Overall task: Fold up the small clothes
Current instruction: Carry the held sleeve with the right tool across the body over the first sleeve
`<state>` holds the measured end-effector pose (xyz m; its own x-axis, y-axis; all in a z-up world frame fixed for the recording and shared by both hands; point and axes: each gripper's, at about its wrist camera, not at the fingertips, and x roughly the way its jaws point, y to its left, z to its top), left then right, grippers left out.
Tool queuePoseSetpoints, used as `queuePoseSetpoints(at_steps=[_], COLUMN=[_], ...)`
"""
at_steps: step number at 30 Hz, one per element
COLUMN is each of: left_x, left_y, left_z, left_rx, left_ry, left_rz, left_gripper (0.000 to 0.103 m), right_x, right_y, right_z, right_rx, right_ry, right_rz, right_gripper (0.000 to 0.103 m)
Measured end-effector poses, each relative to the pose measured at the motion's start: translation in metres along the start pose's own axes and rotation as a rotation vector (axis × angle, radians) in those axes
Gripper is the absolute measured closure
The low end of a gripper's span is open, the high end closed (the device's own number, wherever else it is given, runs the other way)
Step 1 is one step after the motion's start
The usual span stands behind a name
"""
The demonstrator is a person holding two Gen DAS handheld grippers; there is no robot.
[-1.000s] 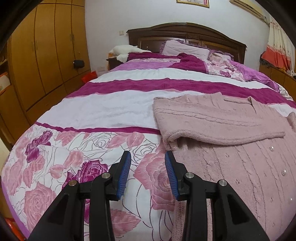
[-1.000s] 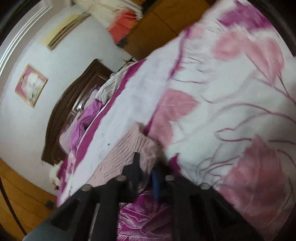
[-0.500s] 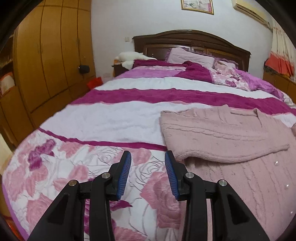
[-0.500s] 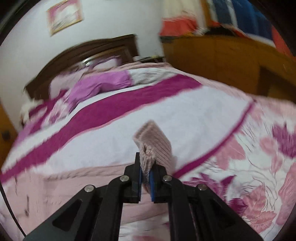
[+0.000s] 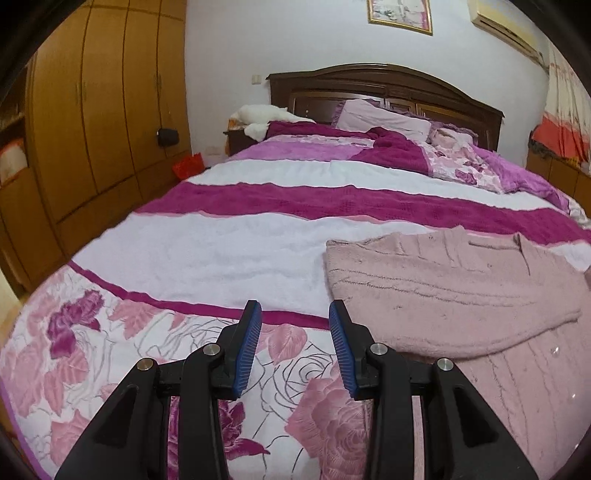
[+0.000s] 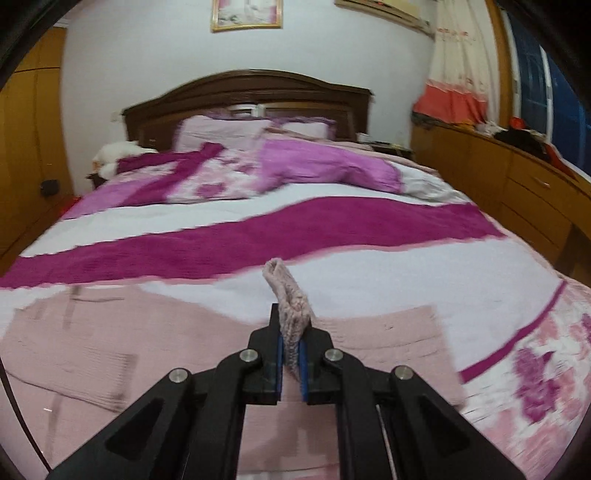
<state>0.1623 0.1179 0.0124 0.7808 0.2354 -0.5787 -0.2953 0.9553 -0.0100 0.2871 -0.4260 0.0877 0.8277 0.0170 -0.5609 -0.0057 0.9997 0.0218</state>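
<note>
Since half a second ago the right gripper (image 6: 290,354) has swung to face the headboard more squarely, and the knit cuff pinched in it now stands narrower and more upright; the left wrist view has drawn back a little, so the folded sleeve sits further to the right in its frame.

The pink knitted sweater (image 5: 461,291) lies spread on the near half of the bed, on the white band of the bedspread (image 5: 207,254) and over the rose-printed band nearest the camera. One sleeve is folded across the body, its edge forming a soft curved ridge. In the right wrist view the sweater (image 6: 122,332) spreads under and to both sides of the fingers, somewhat blurred.

The right gripper is closed tight on the sleeve cuff (image 6: 286,295) — the fabric fills the narrow slot between the blue pads and rises above them in a tilted strip. The left gripper (image 5: 295,328) holds nothing; its fingers stand wide apart above the floral band, just left of the sweater's near corner.

Beyond lie magenta and white stripes, rumpled purple bedding, pillows (image 5: 384,118) and the dark wooden headboard (image 5: 384,85). A wooden wardrobe (image 5: 99,110) stands to the left — a framed picture (image 6: 246,14) hangs above.
</note>
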Motion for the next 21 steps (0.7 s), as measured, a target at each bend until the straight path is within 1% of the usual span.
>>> queuePoseSetpoints(at_steps=[2, 4, 6, 10, 13, 16, 21], left_x=[0.005, 0.006, 0.006, 0.011, 0.007, -0.001, -0.003], left_y=[0.0, -0.003, -0.008, -0.02, -0.027, -0.03, -0.023], left_z=[0.001, 0.002, 0.003, -0.001, -0.002, 0.002, 0.006], left_rx=[-0.026, -0.016, 0.006, 0.036, 0.067, 0.056, 0.031], left_ry=[0.033, 0.036, 0.028, 0.051, 0.042, 0.031, 0.027], left_rz=[-0.025, -0.047, -0.021, -0.036, -0.033, -0.11, -0.133], left_gripper=[0.089, 0.089, 0.089, 0.089, 0.089, 0.089, 0.089], right_x=[0.0, 0.005, 0.009, 0.016, 0.018, 0.021, 0.02], right_y=[0.032, 0.061, 0.082, 0.108, 0.128, 0.153, 0.201], right_z=[-0.008, -0.018, -0.025, -0.035, -0.034, -0.031, -0.029], right_rx=[-0.01, -0.032, -0.036, -0.017, -0.006, -0.006, -0.024], right_ry=[-0.006, 0.009, 0.022, 0.035, 0.023, 0.015, -0.001], right_rz=[0.042, 0.077, 0.108, 0.147, 0.182, 0.224, 0.295], right_gripper=[0.097, 0.097, 0.097, 0.097, 0.097, 0.097, 0.097])
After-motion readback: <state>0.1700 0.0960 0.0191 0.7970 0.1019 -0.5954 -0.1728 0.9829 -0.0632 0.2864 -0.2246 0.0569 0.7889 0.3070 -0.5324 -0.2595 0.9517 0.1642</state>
